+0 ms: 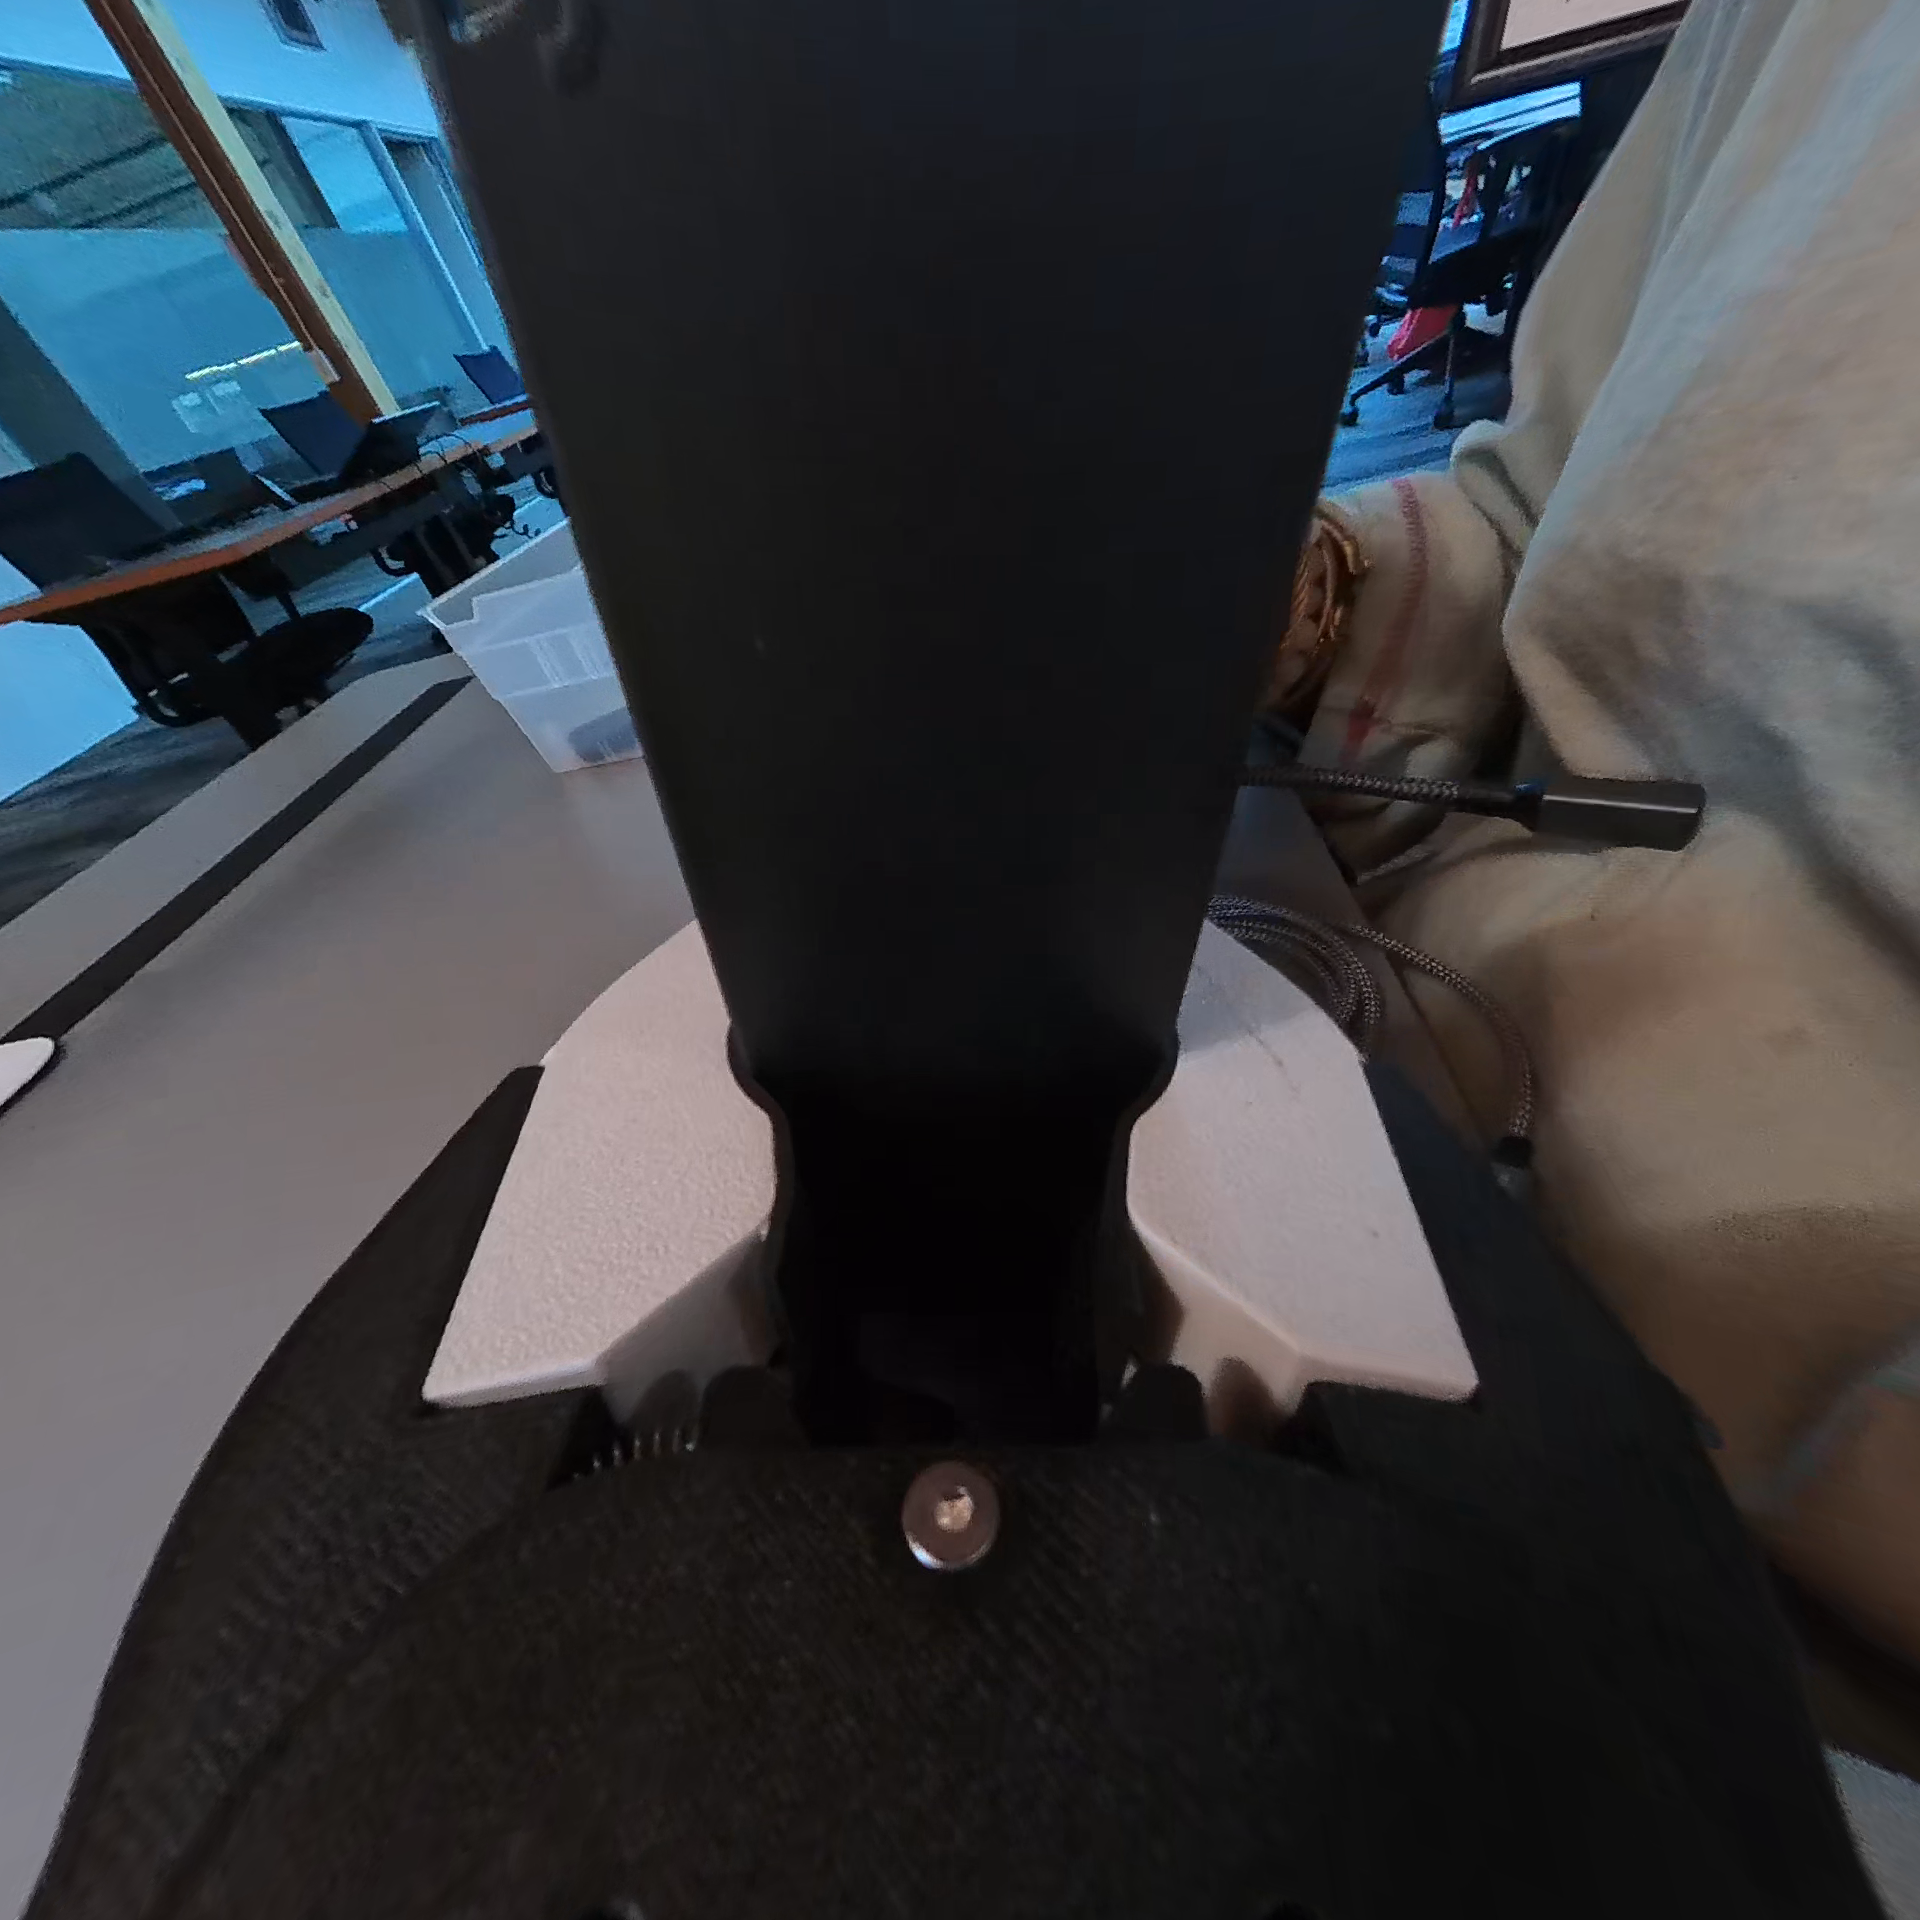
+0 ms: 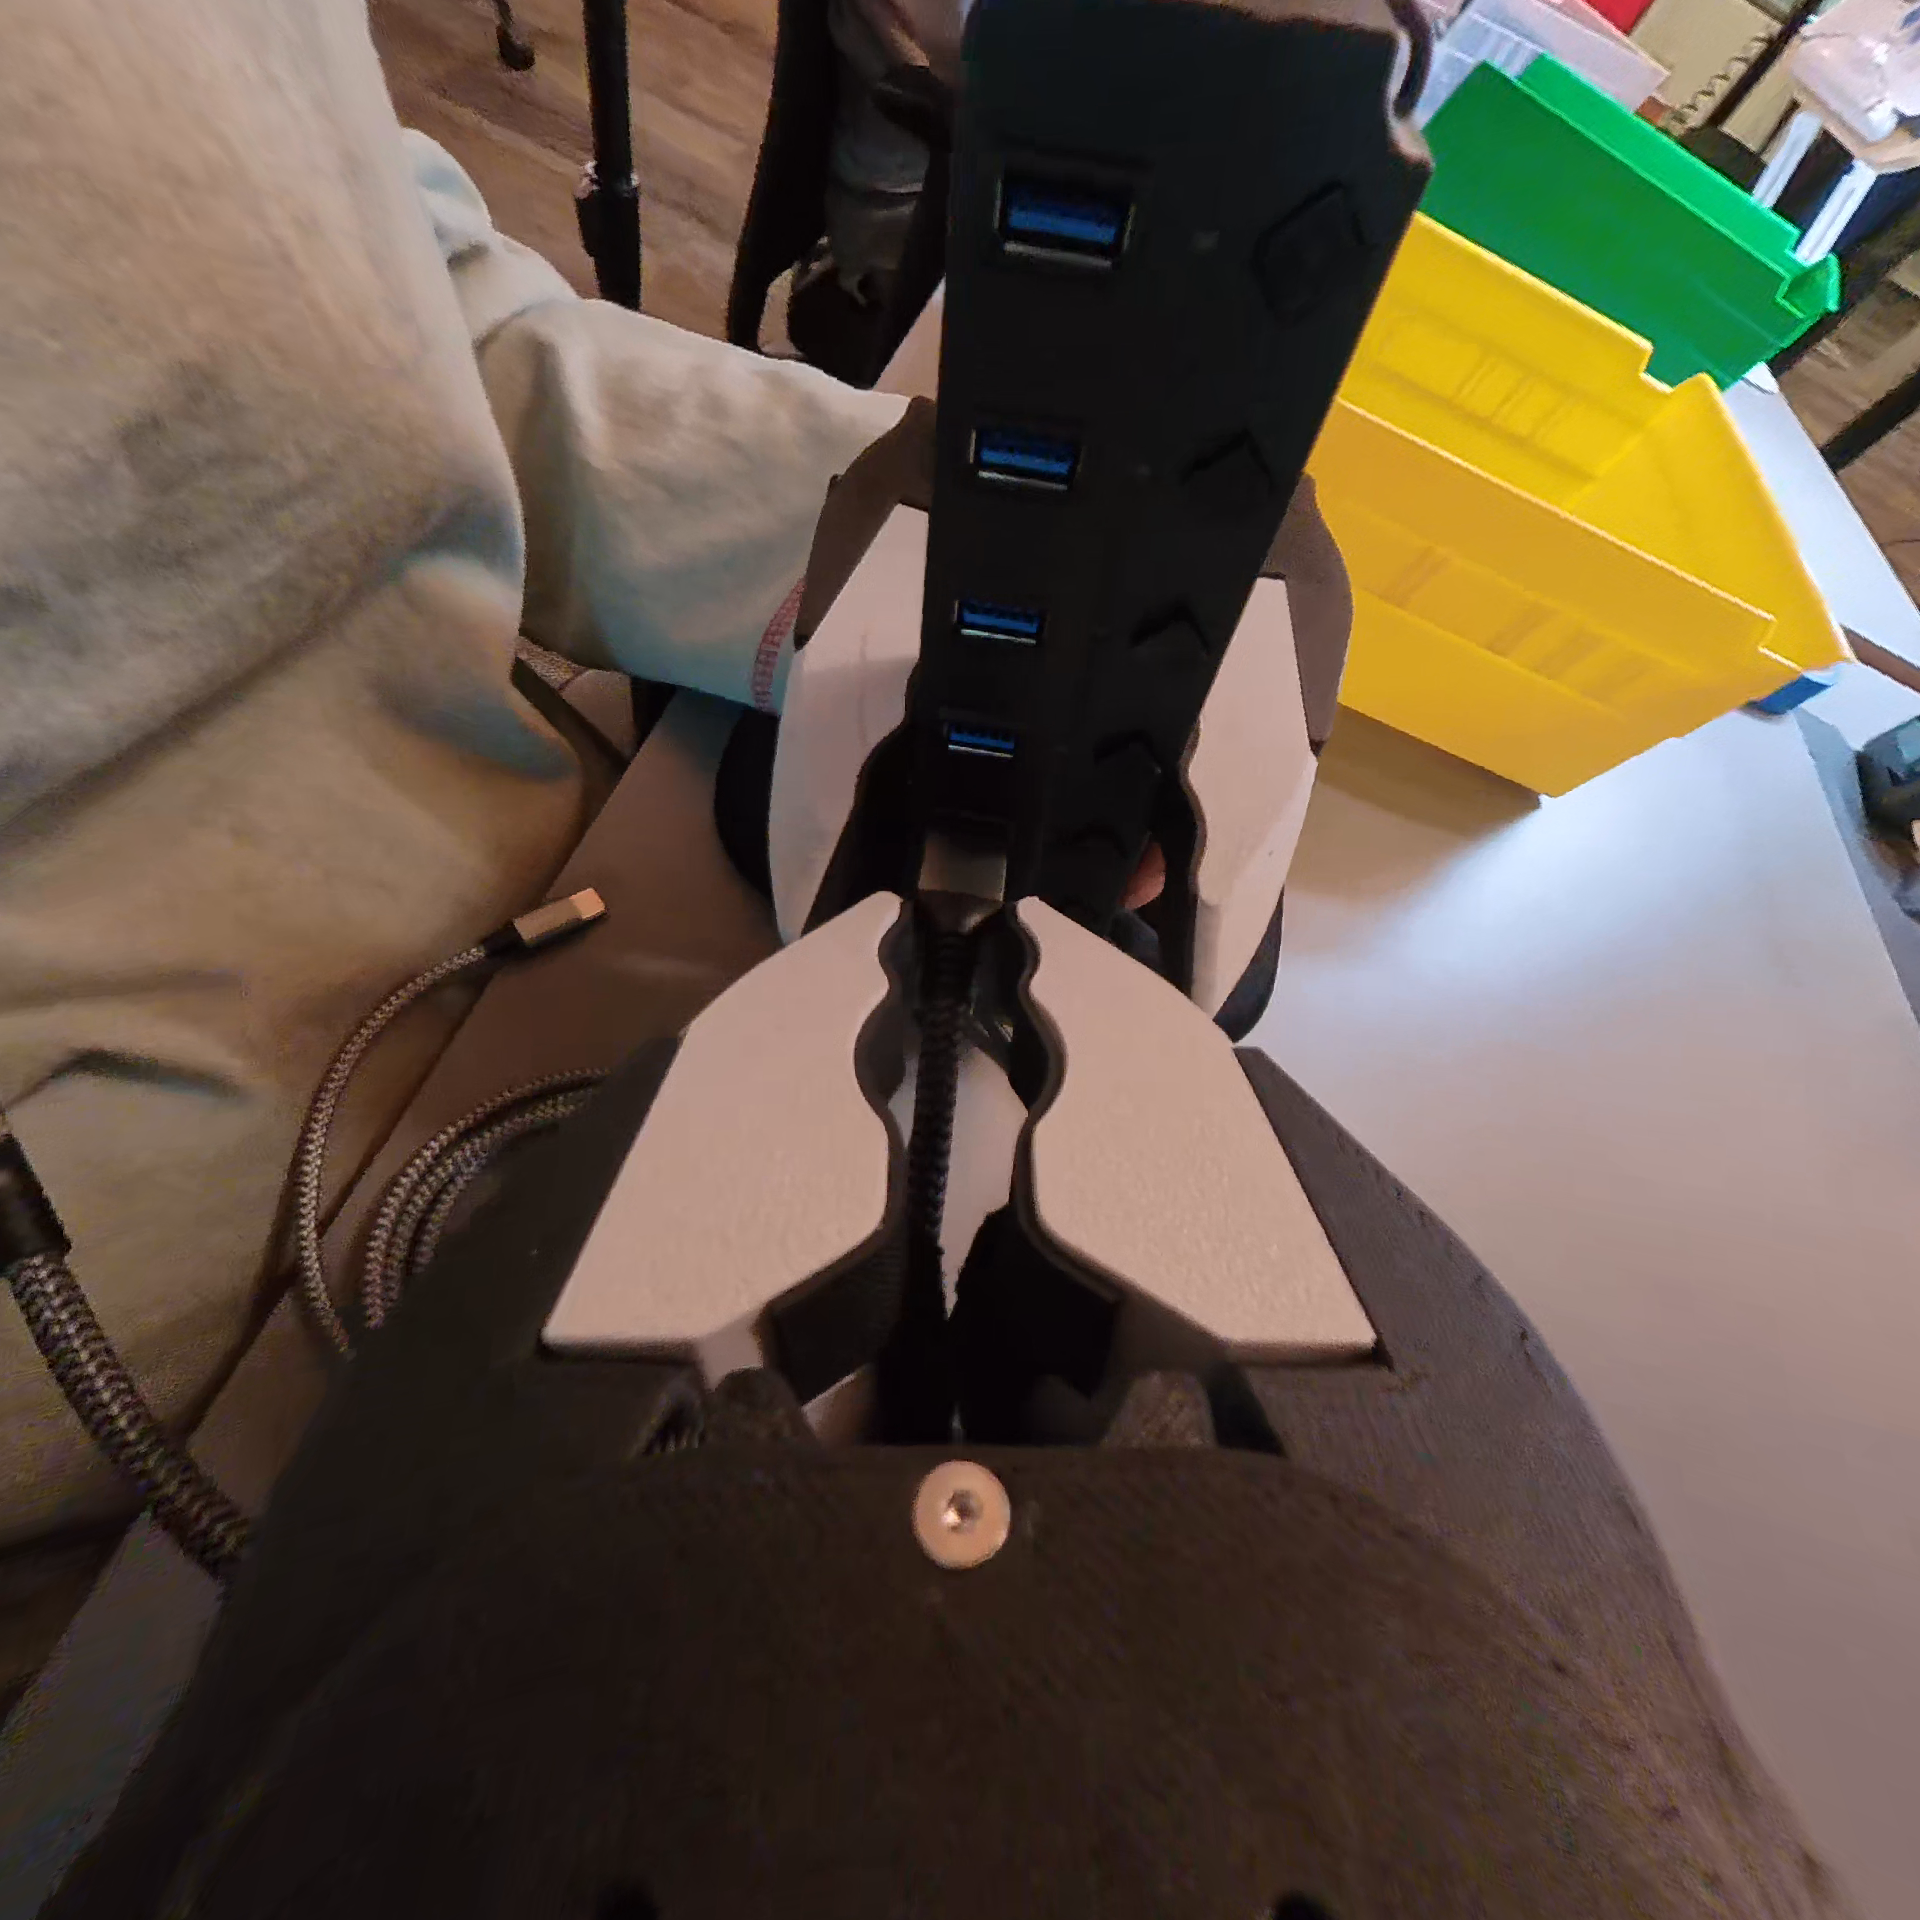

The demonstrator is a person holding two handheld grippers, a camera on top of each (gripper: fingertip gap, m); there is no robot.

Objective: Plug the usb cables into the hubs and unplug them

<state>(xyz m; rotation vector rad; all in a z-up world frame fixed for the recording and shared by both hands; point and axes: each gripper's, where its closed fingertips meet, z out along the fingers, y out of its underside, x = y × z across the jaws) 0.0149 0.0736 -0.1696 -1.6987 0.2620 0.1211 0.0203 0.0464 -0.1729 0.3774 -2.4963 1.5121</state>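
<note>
My left gripper (image 1: 945, 1039) is shut on a long black USB hub (image 1: 935, 520), whose plain back fills the left wrist view. In the right wrist view the hub (image 2: 1143, 416) stands upright, showing several blue ports (image 2: 1023, 457). The left gripper's white fingers (image 2: 842, 707) clamp its lower end. My right gripper (image 2: 956, 925) is shut on a braided cable (image 2: 930, 1122) just behind its dark plug (image 2: 961, 862), which sits in the hub's lowest port. A second braided cable with a loose grey plug (image 2: 551, 920) hangs by the person's pale sleeve; it also shows in the left wrist view (image 1: 1621, 816).
A yellow bin (image 2: 1558, 582) and a green bin (image 2: 1621, 208) stand on the light table (image 2: 1507, 1143) right of the hub. A clear plastic bin (image 1: 540, 644) stands on the table at the left. The person's sleeve (image 2: 260, 468) is close on the left. My two grippers' fingertips are within a few centimetres of each other.
</note>
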